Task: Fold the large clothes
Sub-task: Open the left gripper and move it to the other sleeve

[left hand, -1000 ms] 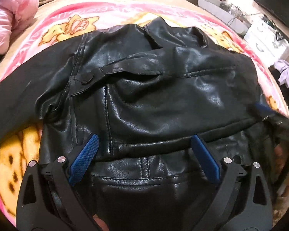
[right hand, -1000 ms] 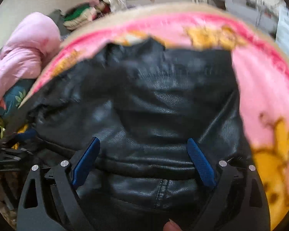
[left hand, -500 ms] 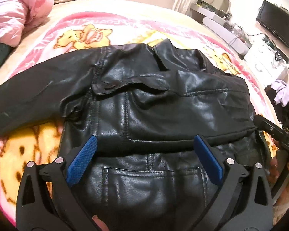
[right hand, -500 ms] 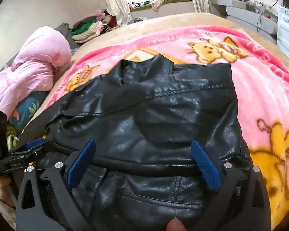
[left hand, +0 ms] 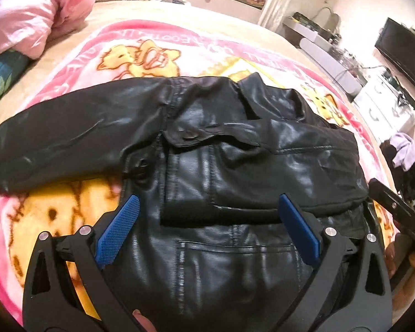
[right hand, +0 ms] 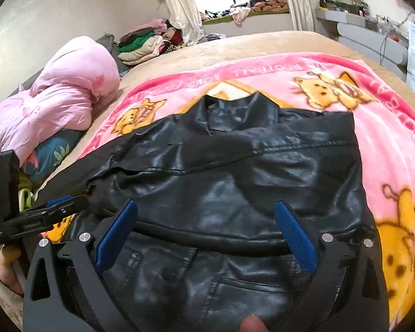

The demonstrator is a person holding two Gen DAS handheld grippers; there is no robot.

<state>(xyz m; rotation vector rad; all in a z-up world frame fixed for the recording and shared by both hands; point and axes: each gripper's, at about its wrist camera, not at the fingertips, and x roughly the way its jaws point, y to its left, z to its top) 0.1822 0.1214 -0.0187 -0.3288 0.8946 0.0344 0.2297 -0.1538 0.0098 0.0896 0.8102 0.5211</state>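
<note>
Both grippers, left [left hand: 207,228] and right [right hand: 206,231], gape wide, empty; black jacket [left hand: 235,166] spread just beneath

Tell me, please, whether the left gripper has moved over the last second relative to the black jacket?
Yes. The left gripper has pulled back toward the hem: the black jacket looks smaller, with more pink blanket showing beyond its collar.

One black leather jacket [left hand: 235,166] lies at the centre of the frame on one pink cartoon blanket [left hand: 141,55]. Two grippers show, the left gripper [left hand: 207,221] and the right gripper [right hand: 207,224], each with two blue pads. One pink quilt [right hand: 61,94] sits at left.
</note>
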